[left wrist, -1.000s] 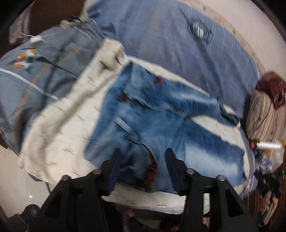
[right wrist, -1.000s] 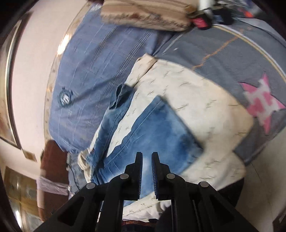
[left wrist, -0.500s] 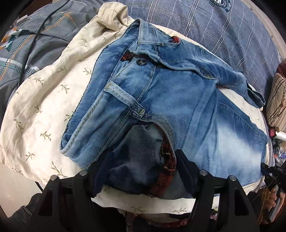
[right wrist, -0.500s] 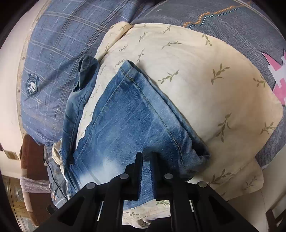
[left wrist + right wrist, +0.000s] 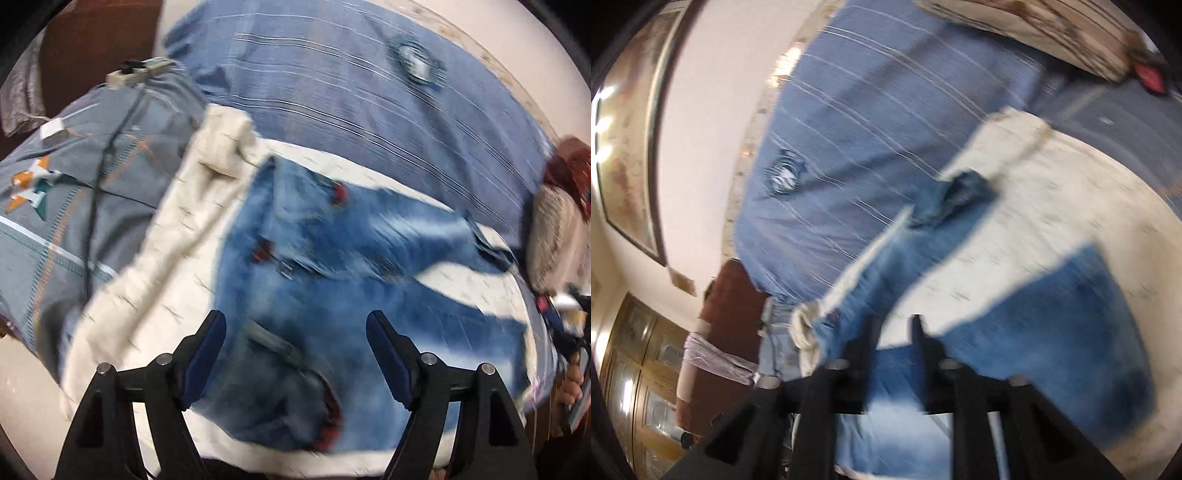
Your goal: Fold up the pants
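Observation:
Blue jeans (image 5: 332, 266) lie spread on a cream leaf-print cloth (image 5: 173, 236) on the bed. The waistband end with its red lining is nearest my left gripper (image 5: 295, 332), which is wide open and empty above it. In the right wrist view the jeans (image 5: 1067, 321) show as two legs, one folded leg end near and a thin leg running to the far cuff. My right gripper (image 5: 892, 328) hovers above them with its fingers apart by a moderate gap and nothing between them. Both views are motion-blurred.
A blue plaid blanket (image 5: 369, 85) covers the far side of the bed. A grey patterned sheet (image 5: 74, 177) with a black cable and a power strip (image 5: 136, 72) lies left. A striped pillow (image 5: 554, 236) is at right. A wall and wooden cabinet (image 5: 635, 387) stand left.
Both grippers have pulled up and back from the jeans. My left gripper, down at the waistband half a second ago, is now wide open above it. My right gripper's fingers have parted.

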`<state>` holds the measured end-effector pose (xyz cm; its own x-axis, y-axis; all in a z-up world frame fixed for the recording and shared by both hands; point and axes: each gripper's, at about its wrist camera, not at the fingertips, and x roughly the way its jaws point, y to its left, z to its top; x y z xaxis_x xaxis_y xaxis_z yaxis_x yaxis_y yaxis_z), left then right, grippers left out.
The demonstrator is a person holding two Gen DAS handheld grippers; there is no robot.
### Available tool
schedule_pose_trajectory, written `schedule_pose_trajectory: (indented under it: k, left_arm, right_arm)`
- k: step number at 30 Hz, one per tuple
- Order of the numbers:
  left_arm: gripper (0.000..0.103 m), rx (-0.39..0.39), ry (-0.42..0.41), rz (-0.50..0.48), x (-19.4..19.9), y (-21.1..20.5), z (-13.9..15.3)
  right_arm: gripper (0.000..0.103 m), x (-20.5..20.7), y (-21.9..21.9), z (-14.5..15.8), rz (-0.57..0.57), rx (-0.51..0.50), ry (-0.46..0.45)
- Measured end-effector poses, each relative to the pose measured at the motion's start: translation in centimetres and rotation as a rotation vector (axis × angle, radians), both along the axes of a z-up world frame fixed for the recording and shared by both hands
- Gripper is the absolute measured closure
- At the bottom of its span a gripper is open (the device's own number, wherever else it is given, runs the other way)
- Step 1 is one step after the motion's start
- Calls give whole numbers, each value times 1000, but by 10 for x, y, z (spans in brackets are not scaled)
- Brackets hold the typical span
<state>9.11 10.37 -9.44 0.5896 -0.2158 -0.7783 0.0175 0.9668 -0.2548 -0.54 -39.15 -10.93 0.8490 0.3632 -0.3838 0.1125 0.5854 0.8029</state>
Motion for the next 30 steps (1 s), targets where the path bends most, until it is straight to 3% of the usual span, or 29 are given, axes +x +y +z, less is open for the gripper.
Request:
schedule_pose_trajectory:
  k: [1, 3, 7, 14, 22, 24, 25, 26, 28, 30]
  left_arm:
    - [24, -3, 2, 16, 4, 6, 1]
    - [24, -3, 5, 57, 20, 18, 3]
    - [24, -21, 29, 109, 72, 37, -4]
    - [24, -55, 86, 118, 171, 26, -27]
    - [25, -83, 125, 75, 228, -2, -55]
    - [31, -90, 136, 45, 235, -9, -62]
    - [41, -92, 143, 31, 238, -13, -65]
    - [49, -96, 154, 12, 241, -18, -68]
    - [53, -77, 169, -2, 245, -24, -73]
    - [64, -76, 171, 0, 248, -26, -76]
  right_arm:
    - [14, 6, 2, 2, -30, 5, -19]
    - [13, 16, 6, 5, -54, -8, -33]
    - [13, 61, 9, -5, -10, 31, 33]
    - [24, 121, -6, -34, -28, 180, 59]
    - [32, 180, -16, -60, -85, 244, 76]
    - [34, 192, -16, -66, -95, 245, 91]
    - [35, 197, -13, -71, -102, 244, 105]
    - [35, 201, -11, -75, -146, 231, 63]
    - [36, 208, -6, -83, -159, 225, 88]
    - [37, 214, -2, -88, -179, 203, 123]
